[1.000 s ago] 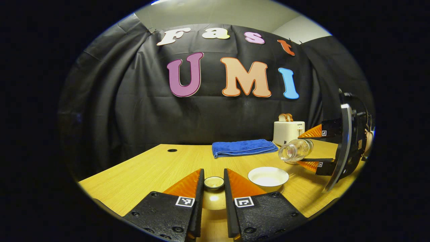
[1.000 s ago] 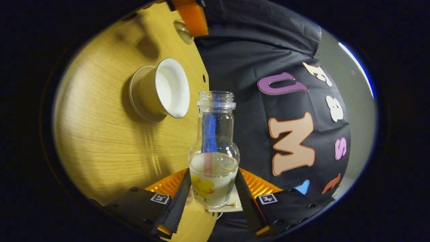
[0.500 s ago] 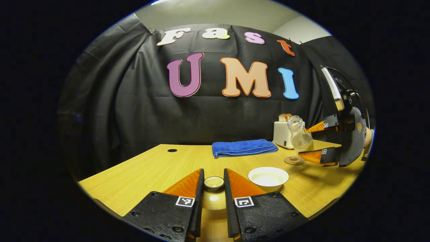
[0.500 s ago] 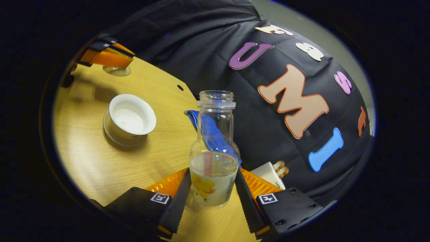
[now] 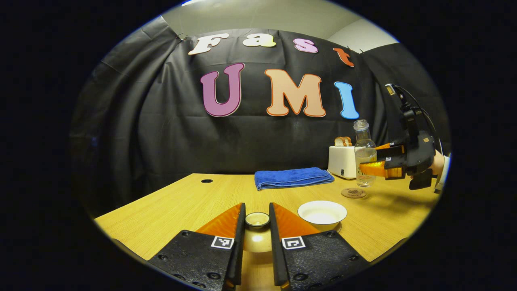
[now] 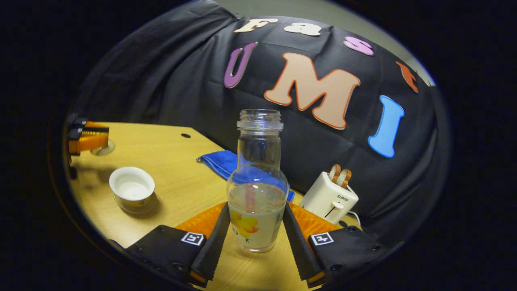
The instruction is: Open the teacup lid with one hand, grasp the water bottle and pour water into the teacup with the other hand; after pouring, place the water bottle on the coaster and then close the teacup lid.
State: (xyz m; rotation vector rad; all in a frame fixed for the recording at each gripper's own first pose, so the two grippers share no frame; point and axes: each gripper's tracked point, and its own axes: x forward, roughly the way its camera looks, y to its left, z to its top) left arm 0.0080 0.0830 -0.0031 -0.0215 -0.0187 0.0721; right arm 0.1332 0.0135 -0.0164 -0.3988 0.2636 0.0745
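Since a second ago we have swung the bottle (image 5: 364, 157) from tipped to upright; our right gripper (image 6: 256, 238) pinches it just above the coaster (image 5: 354, 192) near the tabletop's right edge; left gripper (image 5: 257, 226) pinches the lid (image 5: 257, 219) beside the open cup (image 5: 322, 213); lowering off-centre could tip the bottle.

teacup lid (image 5: 257, 238) mostly hidden between fingers, toaster (image 5: 343, 161) partly behind water bottle (image 5: 364, 155)
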